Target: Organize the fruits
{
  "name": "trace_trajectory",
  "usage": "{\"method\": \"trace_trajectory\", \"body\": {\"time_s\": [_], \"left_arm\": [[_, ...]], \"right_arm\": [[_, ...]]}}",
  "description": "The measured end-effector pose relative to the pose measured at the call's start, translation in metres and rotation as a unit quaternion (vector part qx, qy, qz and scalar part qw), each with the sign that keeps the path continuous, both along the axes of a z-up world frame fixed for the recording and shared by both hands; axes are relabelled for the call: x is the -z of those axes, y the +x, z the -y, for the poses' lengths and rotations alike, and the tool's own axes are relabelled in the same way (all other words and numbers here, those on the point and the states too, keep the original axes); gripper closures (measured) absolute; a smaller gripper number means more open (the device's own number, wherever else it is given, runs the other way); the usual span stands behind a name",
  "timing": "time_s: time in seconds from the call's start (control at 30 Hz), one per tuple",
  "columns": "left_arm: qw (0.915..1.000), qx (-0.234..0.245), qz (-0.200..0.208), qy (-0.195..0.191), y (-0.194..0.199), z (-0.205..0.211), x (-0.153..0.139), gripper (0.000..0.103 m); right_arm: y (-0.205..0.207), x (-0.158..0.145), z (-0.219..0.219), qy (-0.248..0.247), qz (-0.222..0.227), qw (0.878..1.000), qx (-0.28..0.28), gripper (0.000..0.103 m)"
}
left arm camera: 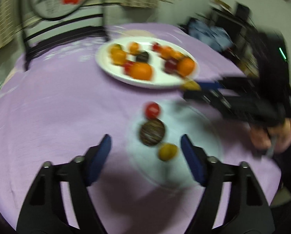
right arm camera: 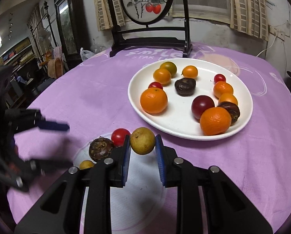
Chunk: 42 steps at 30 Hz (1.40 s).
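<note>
The round yellow-brown longan fruit [right arm camera: 142,140] sits pinched between your right tongs' [right arm camera: 142,143] blue pads, above the small clear plate [right arm camera: 137,195], so you next lower and release it there, while your left tongs [left arm camera: 146,156] hover spread, empty.

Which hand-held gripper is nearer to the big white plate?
Right. The right hand-held gripper sits at the white plate's rim, holding a yellow fruit; the left hand-held gripper is farther back.
</note>
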State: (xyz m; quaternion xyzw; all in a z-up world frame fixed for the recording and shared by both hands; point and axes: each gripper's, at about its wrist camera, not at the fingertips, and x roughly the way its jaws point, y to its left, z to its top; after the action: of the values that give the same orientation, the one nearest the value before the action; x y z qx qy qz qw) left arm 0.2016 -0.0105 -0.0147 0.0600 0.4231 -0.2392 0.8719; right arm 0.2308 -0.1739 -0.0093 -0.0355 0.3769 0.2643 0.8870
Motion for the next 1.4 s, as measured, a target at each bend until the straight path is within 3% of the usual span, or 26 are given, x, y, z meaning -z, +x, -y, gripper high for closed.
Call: {"method": "trace_trajectory", "body": {"time_s": [0.1,0.3,0.9,1.17,1.4], "left_arm": [[0.999,0.032,-0.007,0.029,-0.008,0.016,0.011,0.048],[0.9976,0.051,-0.024,0.041,-0.01,0.026,0.022,0.066],[0.9978,0.035,-0.036,0.042,0.001,0.03,0.03,0.074],[0.9992,0.035,0.011,0.017,-0.011,0.028,0.003,0.074],[0.9975,0.004,0.066,0.024,0.014,0.031,-0.025,0.074]], "right_arm": [[-0.001,0.001,-0.003,-0.004,-0.001,1.0,-0.004,0.077],[-0.004,0.001,-0.007,-0.011,0.002,1.0,-0.01,0.077],[-0.008,-0.003,-0.011,-0.01,0.014,1.0,-0.013,0.077],[-0.005,-0.009,-0.002,0.021,0.021,1.0,0.001,0.077],[0.016,-0.016,0.017,0.063,0.053,0.994,0.078,0.077]]}}
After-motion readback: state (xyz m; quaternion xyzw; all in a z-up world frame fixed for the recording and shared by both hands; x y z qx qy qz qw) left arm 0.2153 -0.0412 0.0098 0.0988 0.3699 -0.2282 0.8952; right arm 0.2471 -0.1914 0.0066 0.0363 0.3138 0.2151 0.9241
